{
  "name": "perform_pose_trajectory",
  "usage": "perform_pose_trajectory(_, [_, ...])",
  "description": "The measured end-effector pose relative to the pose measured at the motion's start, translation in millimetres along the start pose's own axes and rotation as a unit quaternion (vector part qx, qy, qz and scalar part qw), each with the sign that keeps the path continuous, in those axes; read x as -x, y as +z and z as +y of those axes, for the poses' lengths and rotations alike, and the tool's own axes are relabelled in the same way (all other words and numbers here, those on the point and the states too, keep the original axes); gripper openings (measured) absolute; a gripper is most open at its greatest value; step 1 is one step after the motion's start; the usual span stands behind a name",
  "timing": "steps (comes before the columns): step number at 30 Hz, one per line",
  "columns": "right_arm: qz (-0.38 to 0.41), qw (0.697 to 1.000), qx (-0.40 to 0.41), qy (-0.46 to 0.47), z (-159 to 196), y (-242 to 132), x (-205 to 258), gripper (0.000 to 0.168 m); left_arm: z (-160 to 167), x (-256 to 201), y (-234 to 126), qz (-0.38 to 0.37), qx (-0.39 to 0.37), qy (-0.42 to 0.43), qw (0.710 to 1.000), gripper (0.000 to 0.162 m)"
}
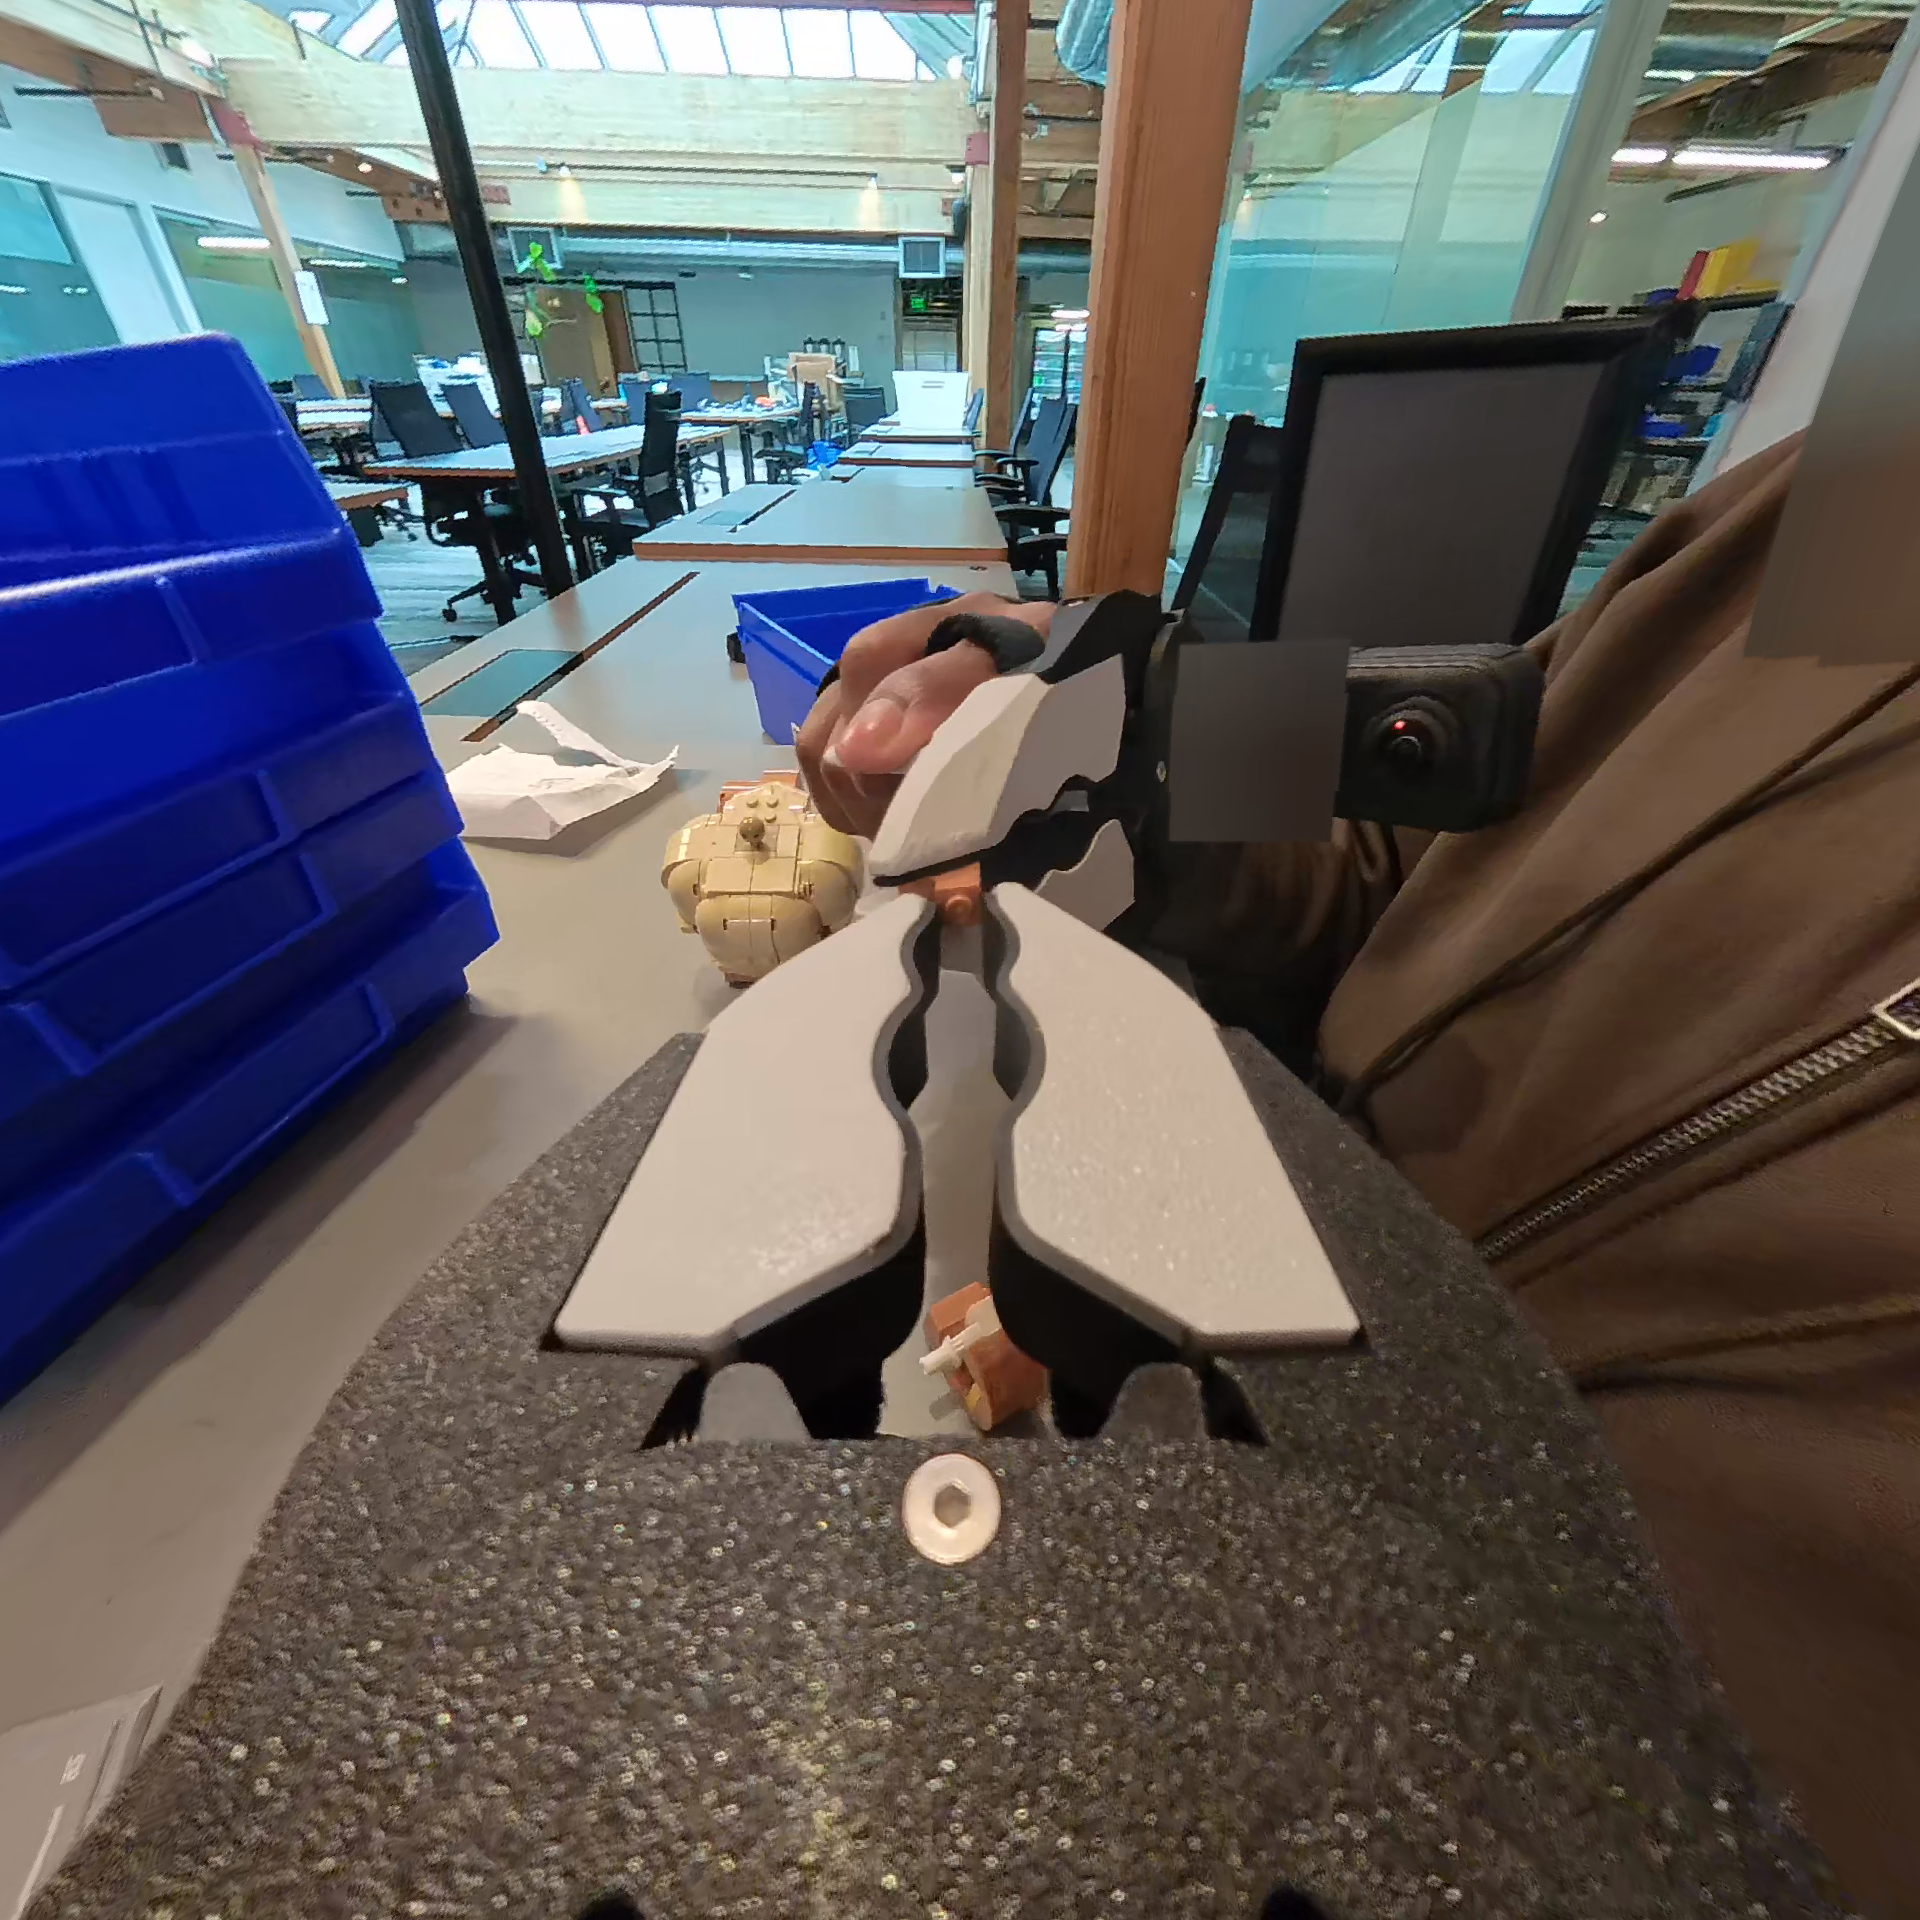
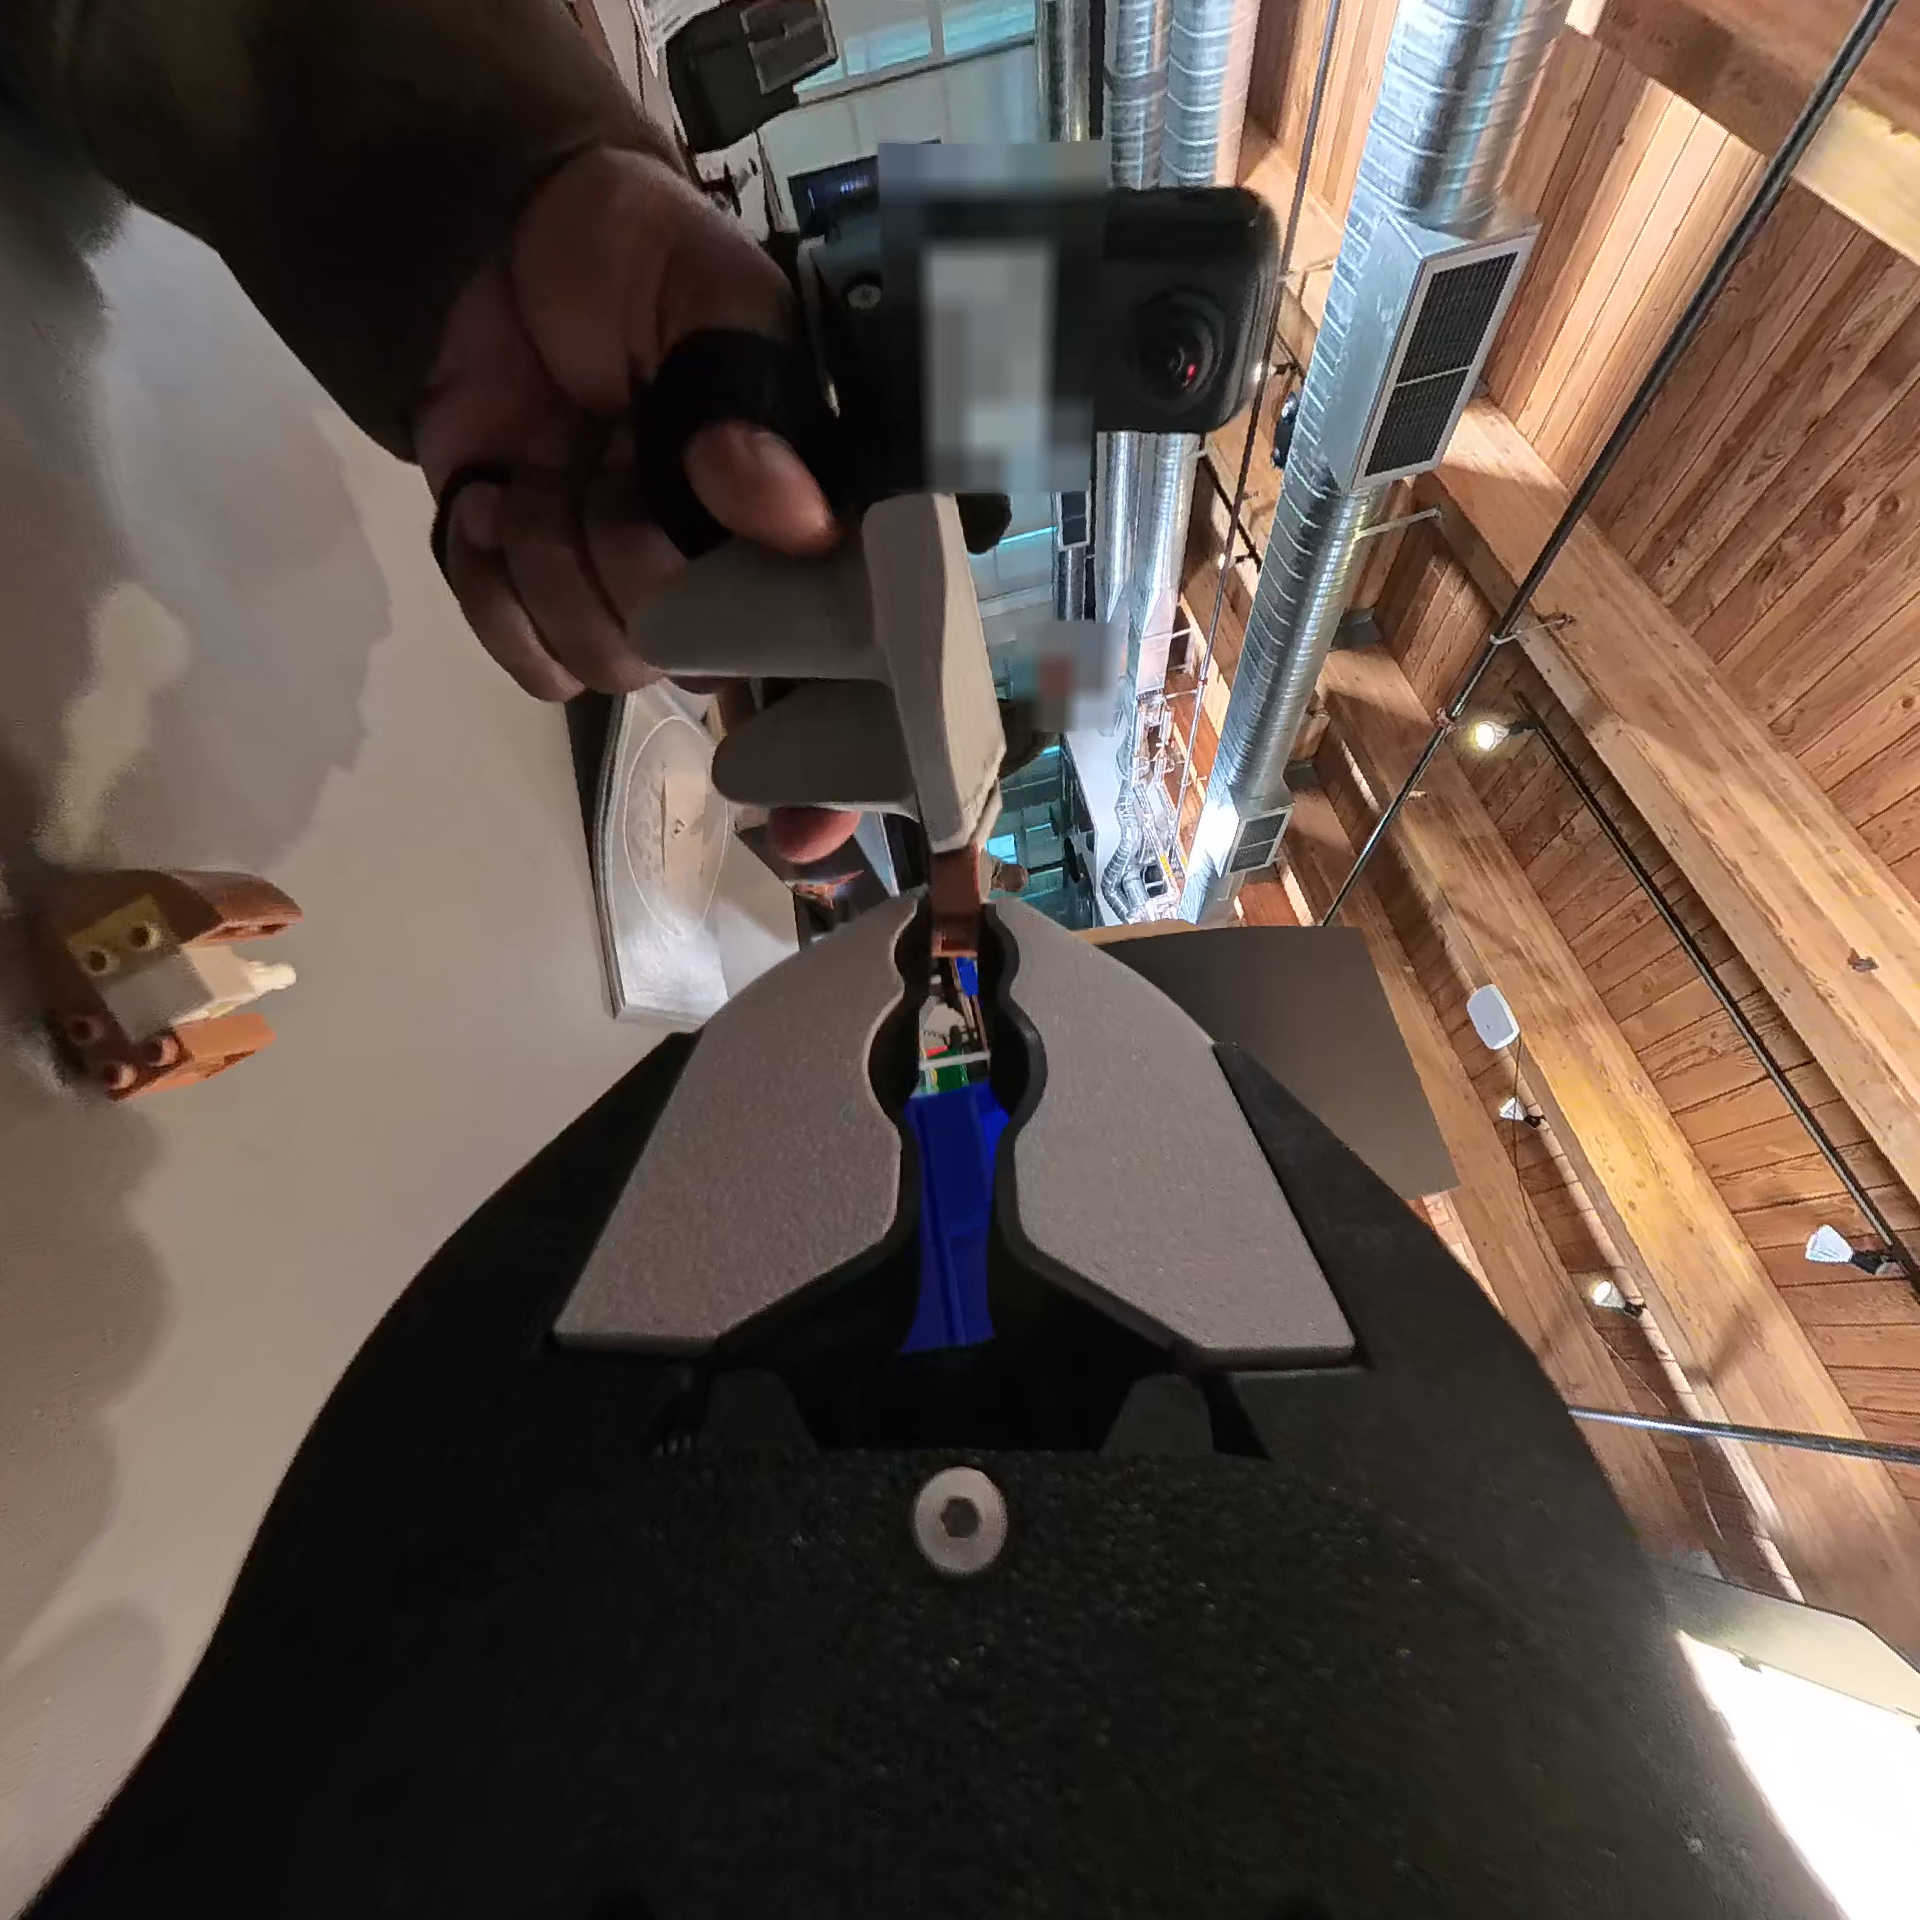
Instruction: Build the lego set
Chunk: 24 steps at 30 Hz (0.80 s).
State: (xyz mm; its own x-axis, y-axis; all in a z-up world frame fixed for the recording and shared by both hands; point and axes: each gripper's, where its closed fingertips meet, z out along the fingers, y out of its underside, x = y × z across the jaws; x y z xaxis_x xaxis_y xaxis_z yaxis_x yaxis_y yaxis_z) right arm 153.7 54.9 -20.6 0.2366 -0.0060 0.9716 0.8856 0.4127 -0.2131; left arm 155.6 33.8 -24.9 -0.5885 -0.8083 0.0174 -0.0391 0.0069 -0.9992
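Grippers, left (image 1: 961, 914) and right (image 2: 961, 925), jaws pinching 1 small brown piece (image 1: 954, 896) above desk (image 1: 582, 997); align squarely, press gently.

Left tongs (image 1: 961, 920) and right tongs (image 2: 956, 920) meet tip to tip, both nearly closed

Grey tongs (image 1: 958, 920), tan lego body (image 1: 764, 878), blue bins (image 1: 197, 790)

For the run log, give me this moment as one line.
left gripper: shut on small brown piece | right gripper: shut on same piece | tan lego body: on table
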Motion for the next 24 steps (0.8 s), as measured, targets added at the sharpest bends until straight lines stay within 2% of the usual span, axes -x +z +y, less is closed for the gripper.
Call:
perform_pose_trajectory(4, [-0.009, 1.0, -0.019, 0.015, -5.0, -2.0, -0.9, 0.008, -2.7, -4.6, -1.6, 0.024, -0.008, -0.015, 1.0, 0.007])
perform_pose_trajectory(15, [-0.017, 0.999, -0.022, 0.016, -4.4, -4.1, -0.2, 0.008, -0.4, -4.1, -2.9, 0.023, 0.004, -0.016, 1.0, 0.006])
perform_pose_trajectory(16, [-0.01, 1.0, -0.013, 0.018, -0.6, -5.1, -3.7, 0.008, -1.5, -4.6, -4.9, 0.026, 0.001, -0.014, 1.0, 0.0])
perform_pose_trajectory(19, [0.005, 0.999, 0.002, 0.044, 16.1, -15.0, -17.0, 0.008, -23.5, 5.2, -27.3, 0.013, -0.067, -0.036, 0.997, 0.0])
perform_pose_trajectory(21, [0.012, 0.998, -0.009, 0.059, 15.9, -18.3, -21.8, 0.007, -27.1, 13.6, -34.9, -0.007, -0.075, -0.043, 0.996, 0.0])
perform_pose_trajectory(24, [0.003, 0.998, -0.022, 0.054, 9.0, -15.4, -15.8, 0.007, -21.5, 5.4, -23.8, 0.021, -0.063, -0.057, 0.996, 0.0])
